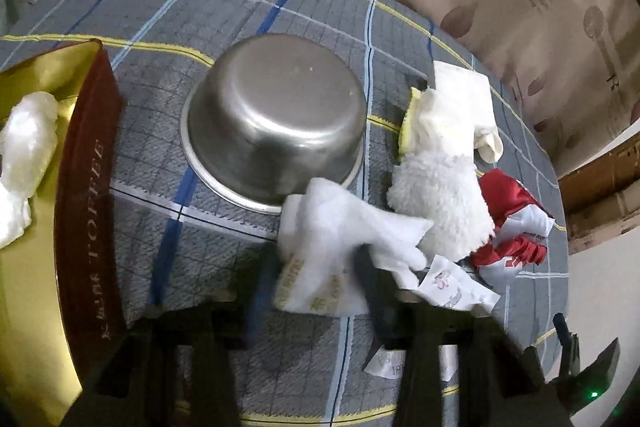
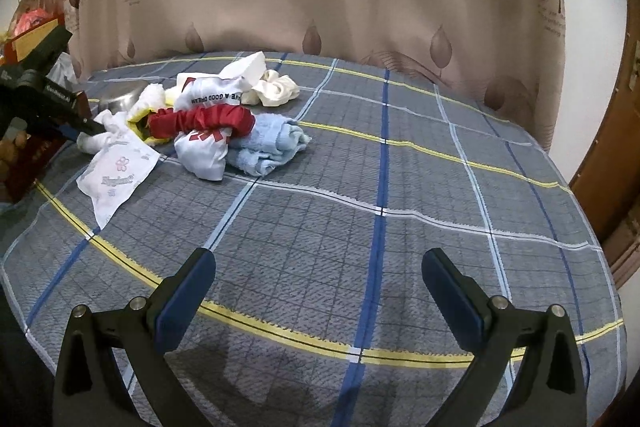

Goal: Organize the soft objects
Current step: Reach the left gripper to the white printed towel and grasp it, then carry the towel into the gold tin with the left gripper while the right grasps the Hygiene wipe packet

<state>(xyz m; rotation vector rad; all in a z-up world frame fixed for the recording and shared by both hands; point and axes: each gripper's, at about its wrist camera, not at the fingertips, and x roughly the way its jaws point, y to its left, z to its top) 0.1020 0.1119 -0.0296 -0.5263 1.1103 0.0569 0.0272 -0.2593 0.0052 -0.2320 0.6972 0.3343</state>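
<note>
left gripper point(image 1: 320, 267) clenched on limp white printed cloth point(image 1: 320, 259) beside upturned steel bowl point(image 1: 276, 123); right gripper point(image 2: 320, 287) released above quilted plaid bedcover point(image 2: 360, 227).

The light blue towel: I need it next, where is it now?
In the right wrist view the light blue towel lies on the plaid bedspread at the pile's right edge, against the red and white satin pouch.

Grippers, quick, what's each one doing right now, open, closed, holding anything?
Left tool: closed on the white printed cloth beside the upturned steel bowl.
Right tool: open, empty, above the plaid bedsheet.
</note>
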